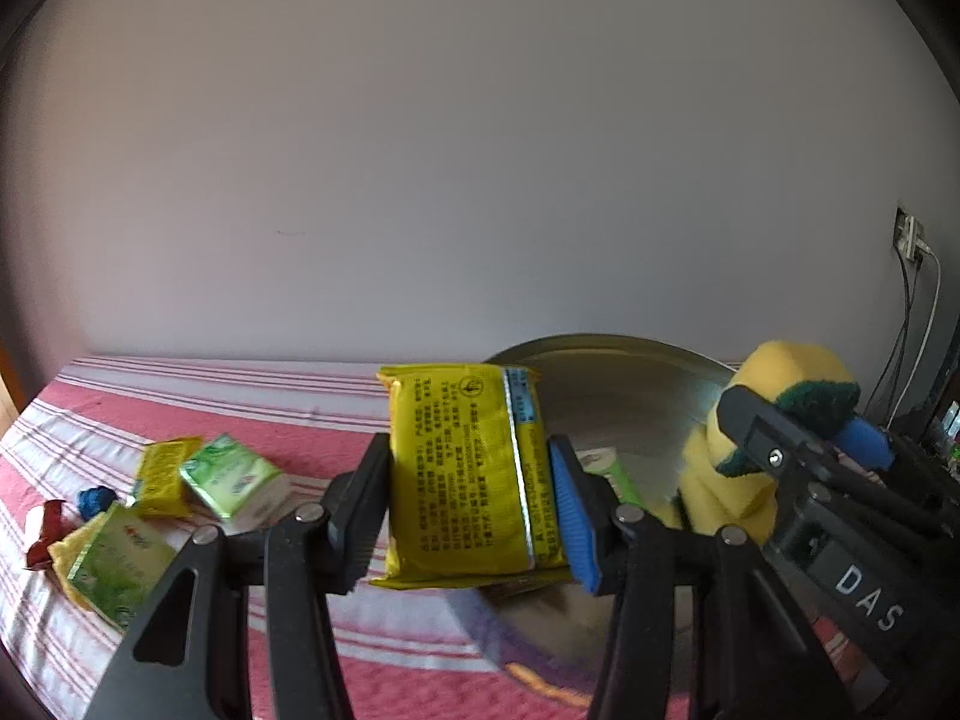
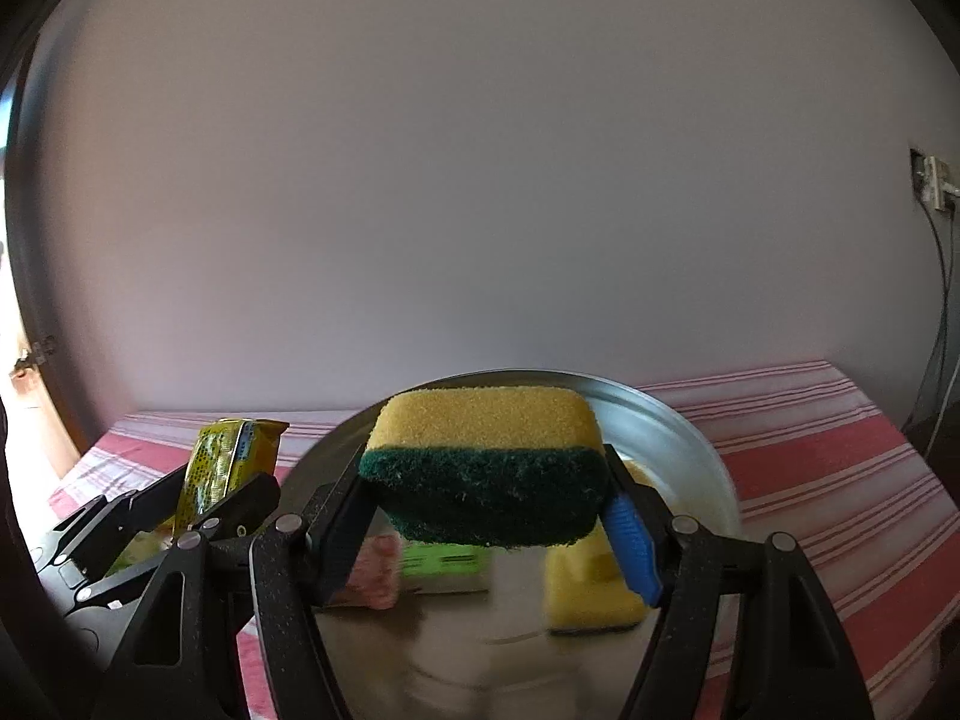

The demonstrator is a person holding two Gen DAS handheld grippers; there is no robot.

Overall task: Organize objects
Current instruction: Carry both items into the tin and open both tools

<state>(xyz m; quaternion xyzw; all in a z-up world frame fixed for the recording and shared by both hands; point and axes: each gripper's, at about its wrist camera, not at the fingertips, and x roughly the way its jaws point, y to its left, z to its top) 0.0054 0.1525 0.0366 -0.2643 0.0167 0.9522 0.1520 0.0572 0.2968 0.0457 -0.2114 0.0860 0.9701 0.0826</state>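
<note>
My left gripper (image 1: pixel 474 504) is shut on a yellow packet (image 1: pixel 468 468) with printed text, held upright above the near left rim of a round metal basin (image 1: pixel 624 390). My right gripper (image 2: pixel 486 510) is shut on a yellow sponge with a dark green scrub face (image 2: pixel 486 468), held over the basin (image 2: pixel 678 438). In the left wrist view that sponge (image 1: pixel 780 384) and the right gripper (image 1: pixel 804 438) show at the right. In the right wrist view the yellow packet (image 2: pixel 231 468) and the left gripper (image 2: pixel 192 504) show at the left.
Inside the basin lie another yellow sponge (image 2: pixel 591 594), a green pack (image 2: pixel 444 561) and a pink item (image 2: pixel 375 573). On the red-and-white striped cloth (image 1: pixel 240 408) at the left lie green tissue packs (image 1: pixel 234 477), a yellow packet (image 1: pixel 162 474), and blue (image 1: pixel 96 501) and red (image 1: pixel 45 531) scraps. A wall socket with cables (image 1: pixel 912 246) is at right.
</note>
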